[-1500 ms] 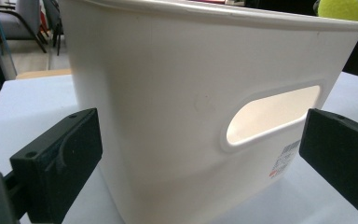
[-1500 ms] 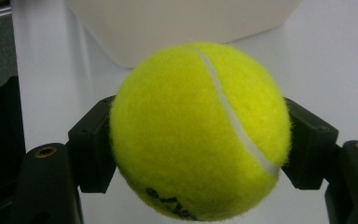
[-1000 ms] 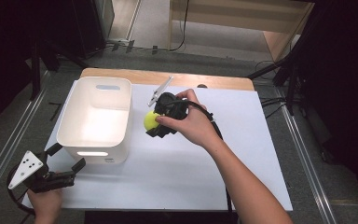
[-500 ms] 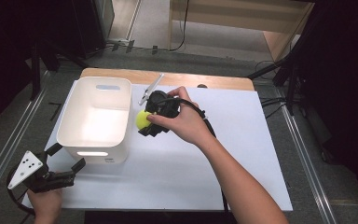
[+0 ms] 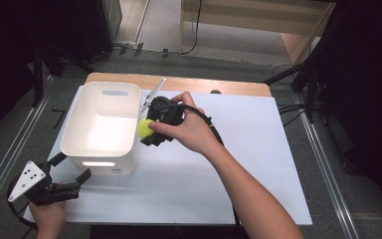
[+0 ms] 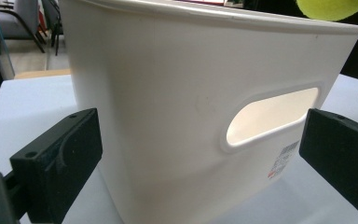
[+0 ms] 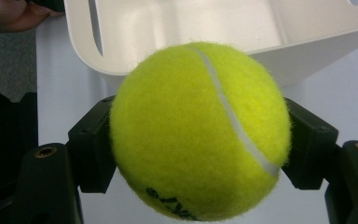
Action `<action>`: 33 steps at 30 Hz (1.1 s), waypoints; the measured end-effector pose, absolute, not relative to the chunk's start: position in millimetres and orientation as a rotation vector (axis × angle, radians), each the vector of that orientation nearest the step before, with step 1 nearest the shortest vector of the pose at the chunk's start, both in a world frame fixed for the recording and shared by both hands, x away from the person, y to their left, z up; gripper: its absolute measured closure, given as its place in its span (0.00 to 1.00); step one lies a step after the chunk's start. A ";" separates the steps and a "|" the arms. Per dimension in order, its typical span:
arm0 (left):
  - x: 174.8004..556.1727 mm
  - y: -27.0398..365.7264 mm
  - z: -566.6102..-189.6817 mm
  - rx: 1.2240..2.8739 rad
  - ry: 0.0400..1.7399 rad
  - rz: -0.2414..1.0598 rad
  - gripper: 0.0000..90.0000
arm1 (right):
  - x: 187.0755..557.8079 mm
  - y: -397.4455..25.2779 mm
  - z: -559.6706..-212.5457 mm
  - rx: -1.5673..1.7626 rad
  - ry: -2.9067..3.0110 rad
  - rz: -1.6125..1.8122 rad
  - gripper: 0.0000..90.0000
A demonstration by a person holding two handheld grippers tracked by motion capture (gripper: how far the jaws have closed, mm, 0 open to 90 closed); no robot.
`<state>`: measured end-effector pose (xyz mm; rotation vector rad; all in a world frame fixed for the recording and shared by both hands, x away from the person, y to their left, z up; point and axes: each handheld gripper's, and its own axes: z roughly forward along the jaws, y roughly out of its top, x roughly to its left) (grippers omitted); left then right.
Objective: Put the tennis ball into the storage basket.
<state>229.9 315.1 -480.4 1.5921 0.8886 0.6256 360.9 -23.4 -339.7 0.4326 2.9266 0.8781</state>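
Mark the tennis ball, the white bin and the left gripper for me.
tennis ball [image 7: 200, 130], right gripper view, middle of the felt beside the seam.
white bin [image 5: 99, 144], high view, near wall's rim.
left gripper [image 5: 69, 175], high view, midway between its open jaws.

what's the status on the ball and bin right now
Right gripper shut on tennis ball, at rim of white bin. Left gripper open, jaws either side of bin's near end. Nothing in the way.

Jaws spread wide, flanking white bin [image 6: 177, 93] handle wall
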 end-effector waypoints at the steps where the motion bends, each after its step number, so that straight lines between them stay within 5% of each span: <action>1: 229.8 315.1 -480.4 1.592 0.888 0.625 0.00 | 361.1 -22.5 -339.4 0.428 2.927 0.875 0.26; 33: 229.6 316.0 -480.0 1.589 0.885 0.618 0.00 | 362.1 22.9 -329.5 0.328 2.934 0.898 0.26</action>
